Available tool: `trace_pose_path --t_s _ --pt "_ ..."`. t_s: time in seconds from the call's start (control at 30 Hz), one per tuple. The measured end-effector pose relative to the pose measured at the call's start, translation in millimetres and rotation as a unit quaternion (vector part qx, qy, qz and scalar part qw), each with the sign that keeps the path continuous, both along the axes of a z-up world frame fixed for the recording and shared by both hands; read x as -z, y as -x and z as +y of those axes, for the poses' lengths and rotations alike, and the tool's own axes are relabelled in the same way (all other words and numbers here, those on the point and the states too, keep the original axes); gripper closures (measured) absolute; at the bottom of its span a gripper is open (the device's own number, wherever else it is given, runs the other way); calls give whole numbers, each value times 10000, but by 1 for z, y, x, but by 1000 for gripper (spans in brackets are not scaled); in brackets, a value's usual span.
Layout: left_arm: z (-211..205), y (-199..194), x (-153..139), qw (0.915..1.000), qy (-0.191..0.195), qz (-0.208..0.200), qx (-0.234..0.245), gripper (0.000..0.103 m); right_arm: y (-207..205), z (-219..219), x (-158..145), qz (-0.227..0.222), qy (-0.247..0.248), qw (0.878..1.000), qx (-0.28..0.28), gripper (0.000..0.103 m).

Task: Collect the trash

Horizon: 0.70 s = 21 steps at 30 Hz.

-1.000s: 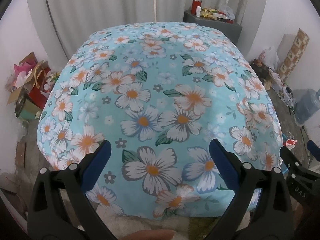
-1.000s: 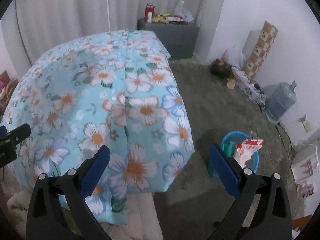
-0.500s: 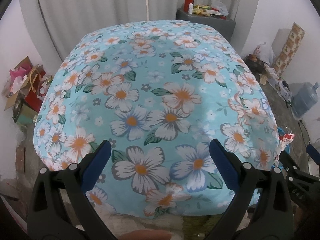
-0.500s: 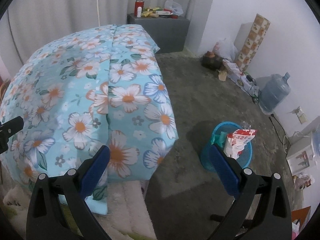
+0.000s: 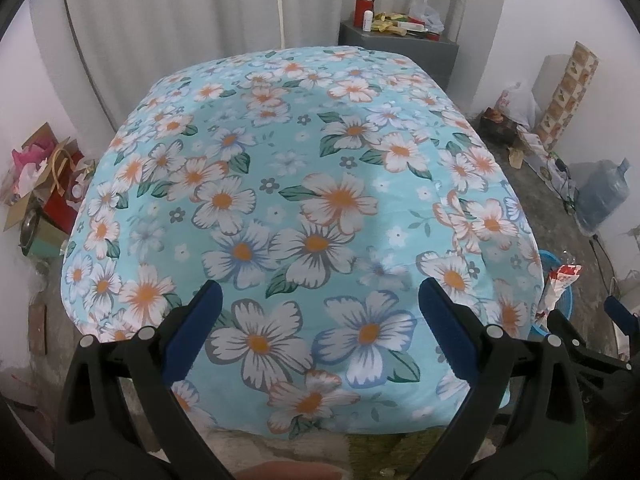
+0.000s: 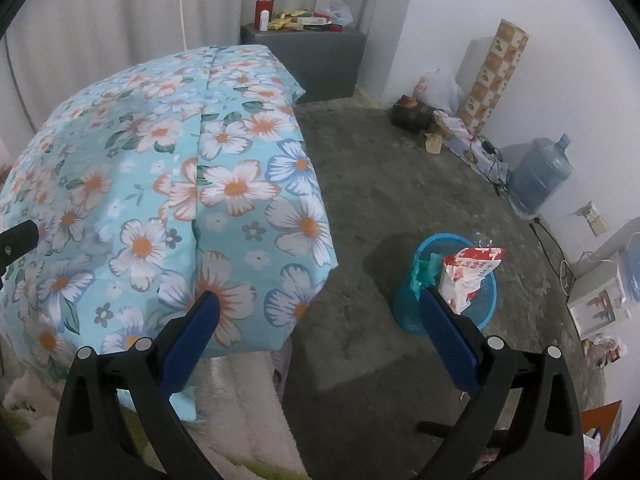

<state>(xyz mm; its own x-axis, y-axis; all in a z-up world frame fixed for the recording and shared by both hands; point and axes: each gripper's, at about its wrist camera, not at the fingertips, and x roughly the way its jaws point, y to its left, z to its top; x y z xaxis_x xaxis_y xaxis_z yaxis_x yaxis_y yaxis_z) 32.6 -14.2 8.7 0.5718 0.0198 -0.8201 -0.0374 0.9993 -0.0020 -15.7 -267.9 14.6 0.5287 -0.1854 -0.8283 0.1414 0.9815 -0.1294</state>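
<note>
A blue plastic trash basket [image 6: 486,300] stands on the concrete floor right of the bed, with a red-and-white snack bag [image 6: 466,274] and green wrapping sticking out. It also shows at the right edge of the left wrist view [image 5: 564,300]. My right gripper [image 6: 318,330] is open and empty, held above the floor near the bed corner, left of the basket. My left gripper [image 5: 316,322] is open and empty over the foot of the floral bed cover [image 5: 300,200]. No loose trash shows on the cover.
A grey cabinet [image 6: 316,58] with a red can, packets and a bag stands at the back. A water jug [image 6: 538,178], bags and a patterned box line the right wall. Boxes and bags [image 5: 40,188] sit left of the bed. A white rug [image 6: 240,400] lies below.
Both grippers have drawn back and risen a little, so more of the bed and floor shows. The right view has swung right, bringing the basket closer to centre. Both stay open.
</note>
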Motion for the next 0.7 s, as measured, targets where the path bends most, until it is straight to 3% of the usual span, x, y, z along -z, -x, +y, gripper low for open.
trace_pose_path --t_s 0.7 --pt "-14 4 -3 9995 -24 -63 295 9 2 -8 -5 -60 37 9999 123 6"
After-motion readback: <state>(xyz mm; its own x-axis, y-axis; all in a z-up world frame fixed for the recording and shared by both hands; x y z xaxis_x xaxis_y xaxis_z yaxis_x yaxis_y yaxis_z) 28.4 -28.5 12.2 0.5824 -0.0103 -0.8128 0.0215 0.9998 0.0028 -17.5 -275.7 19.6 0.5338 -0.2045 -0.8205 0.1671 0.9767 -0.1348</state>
